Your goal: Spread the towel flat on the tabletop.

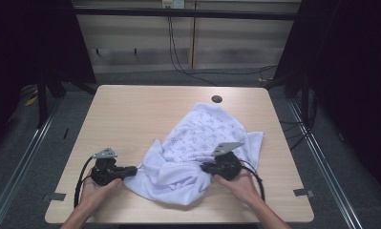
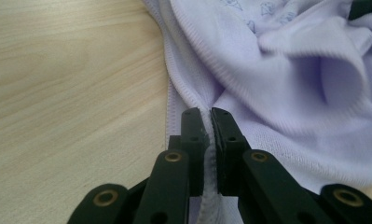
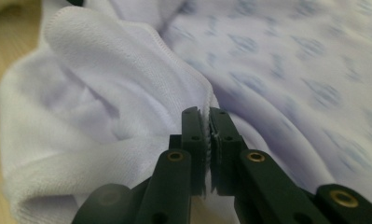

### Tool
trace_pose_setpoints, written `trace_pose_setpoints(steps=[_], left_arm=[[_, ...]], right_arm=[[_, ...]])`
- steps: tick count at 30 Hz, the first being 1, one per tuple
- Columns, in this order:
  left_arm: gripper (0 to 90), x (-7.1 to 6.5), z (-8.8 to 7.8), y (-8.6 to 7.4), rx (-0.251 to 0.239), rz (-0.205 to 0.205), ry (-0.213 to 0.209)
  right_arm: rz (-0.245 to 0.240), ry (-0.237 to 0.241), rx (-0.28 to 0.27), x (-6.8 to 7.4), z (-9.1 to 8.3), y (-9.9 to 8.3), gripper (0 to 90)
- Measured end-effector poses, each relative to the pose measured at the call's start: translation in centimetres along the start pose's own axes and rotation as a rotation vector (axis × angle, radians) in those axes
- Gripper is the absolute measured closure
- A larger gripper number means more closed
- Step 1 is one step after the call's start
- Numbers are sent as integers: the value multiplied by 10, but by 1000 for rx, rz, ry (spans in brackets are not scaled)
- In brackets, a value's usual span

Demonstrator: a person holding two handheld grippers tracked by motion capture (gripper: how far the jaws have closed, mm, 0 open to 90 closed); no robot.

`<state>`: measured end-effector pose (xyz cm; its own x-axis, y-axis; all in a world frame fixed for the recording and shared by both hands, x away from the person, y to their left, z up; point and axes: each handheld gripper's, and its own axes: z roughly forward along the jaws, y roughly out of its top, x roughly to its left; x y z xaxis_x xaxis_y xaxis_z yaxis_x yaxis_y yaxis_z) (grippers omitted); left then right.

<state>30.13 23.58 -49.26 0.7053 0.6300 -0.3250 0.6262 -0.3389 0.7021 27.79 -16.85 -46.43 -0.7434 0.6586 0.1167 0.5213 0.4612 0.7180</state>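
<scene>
A crumpled white cloth (image 1: 193,152) with small blue prints lies on the wooden table (image 1: 131,114), toward the front right. My left gripper (image 1: 134,171) is at its left edge and is shut on the hem of the cloth (image 2: 267,70); the fabric runs pinched between the black jaws. My right gripper (image 1: 205,167) is at the cloth's right front part, shut on a seamed fold of the cloth (image 3: 127,84). In each gripper view the jaws stand nearly together with white fabric between them: left gripper (image 2: 208,114), right gripper (image 3: 206,113).
A round cable hole (image 1: 216,99) sits near the table's far edge. The person's hands (image 1: 95,191) come in over the front edge. Black cables trail on the grey floor behind the table, and dark frames stand on both sides.
</scene>
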Motion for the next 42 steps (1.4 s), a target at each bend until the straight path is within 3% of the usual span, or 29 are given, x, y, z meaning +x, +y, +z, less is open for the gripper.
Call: trace_pose_setpoints(steps=[1, 3, 5, 10, 11, 14, 15, 16, 18, 19, 20, 21, 22, 23, 26, 27, 30, 33, 35, 39, 40, 42], left_arm=[[845, -5, 2, 0, 9, 8, -6], [844, -7, 4, 0, 13, 16, -15], [844, -18, 9, 0, 40, 47, -41], [843, -38, 8, -6, 81, 82, -83], [842, -42, 7, -8, 85, 86, -93], [840, -53, 1, -19, 102, 87, -137], [825, -58, -4, -23, 97, 71, -136], [802, -58, -4, -23, 97, 71, -136], [776, -59, -9, -19, 68, 77, -144], [752, -58, -10, -17, 46, 81, -133], [747, -50, -12, -5, -19, 52, -166], [750, -45, -12, 1, -39, 39, -177], [758, -45, -12, 1, -39, 39, -177], [758, -39, -11, 10, -50, 30, -183], [762, -27, 0, 26, -48, 54, -150], [759, -24, 3, 29, -54, 52, -147], [747, -19, 7, 37, -63, 31, -147], [724, -22, 1, 31, -58, 45, -153], [730, -24, -2, 21, -32, 61, -161], [809, -29, -5, 3, 25, 91, -175], [809, -30, -6, 0, 34, 94, -171], [808, -30, -9, -1, 20, 82, -175]], right_arm=[[23, -37, -15, -10, -18, -16, 863], [38, -54, -12, -13, -27, -24, 863], [79, -101, -24, -20, -53, -47, 856], [97, -119, 7, -18, -68, -70, 830], [115, -100, 29, -14, -73, -81, 802], [118, -103, 26, -11, -79, -86, 759], [113, -105, 1, -11, -86, -84, 700], [113, -105, 1, -11, -86, -84, 700], [127, -79, -55, -16, -90, -75, 680], [130, -73, -83, -18, -89, -66, 667], [120, -40, -113, -21, -81, -52, 654], [116, -35, -120, -22, -74, -43, 647], [116, -35, -120, -22, -74, -43, 647], [106, -21, -124, -23, -65, -35, 638], [85, 16, -99, -27, -38, -12, 611], [77, 49, -95, -28, -28, -5, 605], [69, 84, -69, -28, -9, 8, 584], [75, 113, -50, -28, 10, 10, 570], [81, 113, -34, -27, 14, 8, 565], [87, 94, 10, -28, 25, -2, 552], [85, 91, 7, -28, 26, -4, 566], [86, 130, 13, -27, 29, -9, 651]])
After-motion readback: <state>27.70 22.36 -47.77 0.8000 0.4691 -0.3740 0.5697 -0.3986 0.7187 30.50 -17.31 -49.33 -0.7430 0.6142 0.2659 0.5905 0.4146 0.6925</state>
